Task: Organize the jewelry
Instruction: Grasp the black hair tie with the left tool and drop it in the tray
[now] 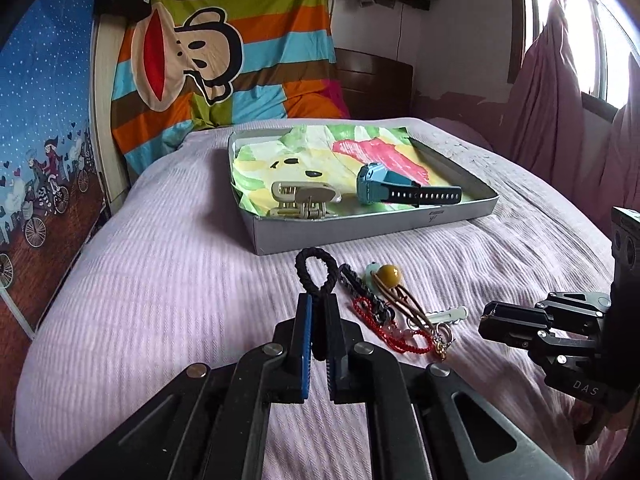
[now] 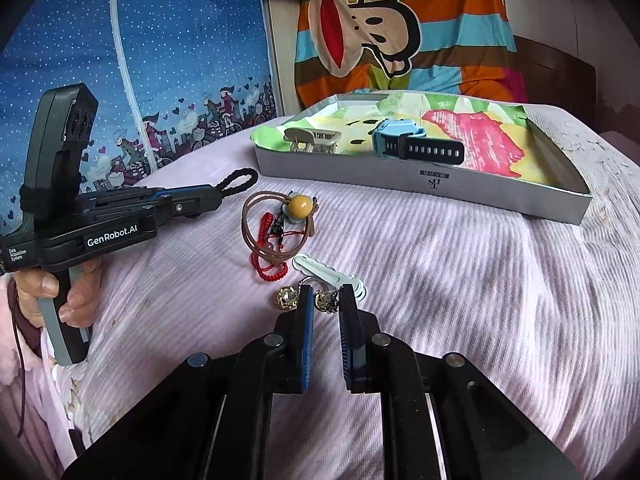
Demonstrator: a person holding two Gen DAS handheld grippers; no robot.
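Observation:
My left gripper is shut on a black braided hair tie, held above the pink bedspread; it also shows in the right wrist view. A shallow grey box lined with drawn paper holds a beige claw clip and a blue watch. On the bed lie a brown tie with a yellow bead, a red cord, a white clip and gold earrings. My right gripper is open around one gold earring.
The pink bedspread covers the bed. A striped monkey-print cloth hangs behind the box. A blue printed wall panel stands to the left. Pink curtains hang at the right window.

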